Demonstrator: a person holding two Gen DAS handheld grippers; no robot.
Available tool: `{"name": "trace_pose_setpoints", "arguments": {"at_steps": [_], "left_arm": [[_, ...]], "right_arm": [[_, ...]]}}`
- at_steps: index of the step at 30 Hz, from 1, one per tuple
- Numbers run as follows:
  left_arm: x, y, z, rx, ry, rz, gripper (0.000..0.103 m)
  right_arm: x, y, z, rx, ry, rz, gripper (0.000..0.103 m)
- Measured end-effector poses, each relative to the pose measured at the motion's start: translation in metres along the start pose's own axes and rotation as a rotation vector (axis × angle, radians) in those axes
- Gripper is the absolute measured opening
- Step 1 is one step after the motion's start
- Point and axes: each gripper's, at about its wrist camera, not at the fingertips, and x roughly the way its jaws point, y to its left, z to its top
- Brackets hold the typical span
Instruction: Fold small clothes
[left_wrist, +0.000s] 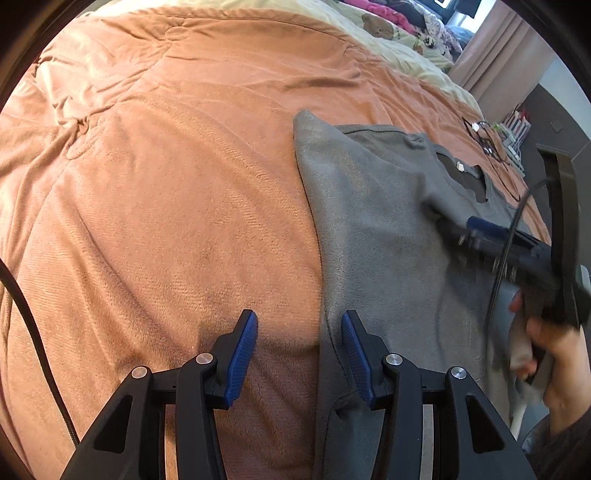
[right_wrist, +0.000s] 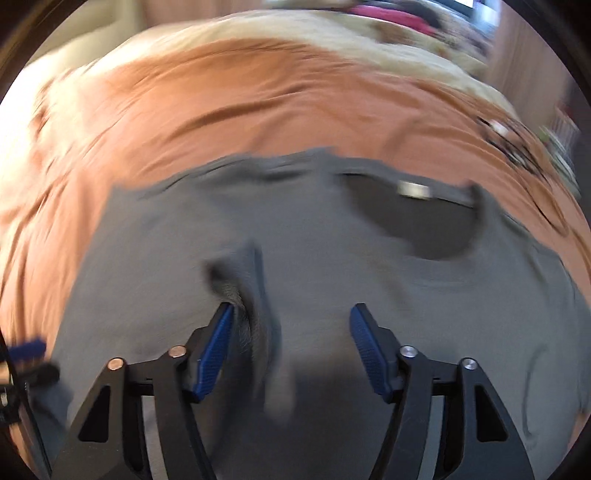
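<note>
Shirt (left_wrist: 373, 229) lies grey on the orange blanket (left_wrist: 166, 184), one side seemingly folded in, neckline exposed; further folds remain. Left claw (left_wrist: 299, 332) gapes empty astride its edge. Right claw (right_wrist: 291, 325) gapes above the cloth, pinching nothing.

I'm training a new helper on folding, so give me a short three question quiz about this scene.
1. True or false: the gray shirt lies on an orange blanket.
2. Between the left hand-held gripper fingers sits: A) the shirt's side edge, B) a pink sock, C) a pillow.
3. What shows inside the shirt's neckline in the right wrist view?

Key: 1 true. 2 A. 3 a small white label.
</note>
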Motion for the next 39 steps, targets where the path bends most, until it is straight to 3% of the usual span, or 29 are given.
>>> {"name": "trace_pose_setpoints", "arguments": {"at_steps": [7,9,11,12,14,17,27,31,33,36,37,39], "left_arm": [[-0.006,-0.002,-0.002,-0.005,0.004,0.011,0.050],[-0.010,-0.005,-0.004,0.000,0.008,0.000,0.050],[-0.014,-0.006,-0.008,0.017,0.016,-0.005,0.050],[-0.016,-0.008,-0.010,0.030,0.020,-0.004,0.050],[-0.019,-0.008,-0.015,0.045,0.028,0.000,0.050],[-0.022,-0.005,-0.023,0.051,0.043,-0.005,0.050],[-0.031,-0.007,-0.041,0.102,0.084,-0.007,0.050],[-0.028,-0.007,-0.044,0.131,0.080,0.071,0.050],[-0.028,-0.003,-0.044,0.107,0.069,0.068,0.049],[-0.028,0.000,-0.043,0.093,0.054,0.065,0.049],[-0.029,0.000,-0.044,0.092,0.050,0.067,0.049],[-0.030,-0.001,-0.044,0.090,0.044,0.069,0.048]], "right_arm": [[0.016,0.001,-0.017,0.047,0.088,0.234,0.061],[0.022,0.004,-0.019,0.066,0.098,0.278,0.055],[0.033,0.008,-0.019,0.076,0.117,0.308,0.037],[0.040,0.009,-0.016,0.073,0.125,0.302,0.033],[0.046,0.006,-0.015,0.076,0.120,0.279,0.006],[0.042,-0.001,-0.018,0.131,0.118,0.301,0.002],[0.016,0.009,-0.020,0.112,0.153,0.220,0.003],[0.004,0.005,-0.030,0.097,0.186,0.261,0.004],[-0.003,0.003,-0.035,0.086,0.194,0.277,0.007],[-0.016,0.000,-0.042,0.078,0.190,0.314,0.033],[-0.020,-0.002,-0.045,0.085,0.187,0.332,0.052],[-0.028,-0.003,-0.052,0.089,0.184,0.368,0.056]]}}
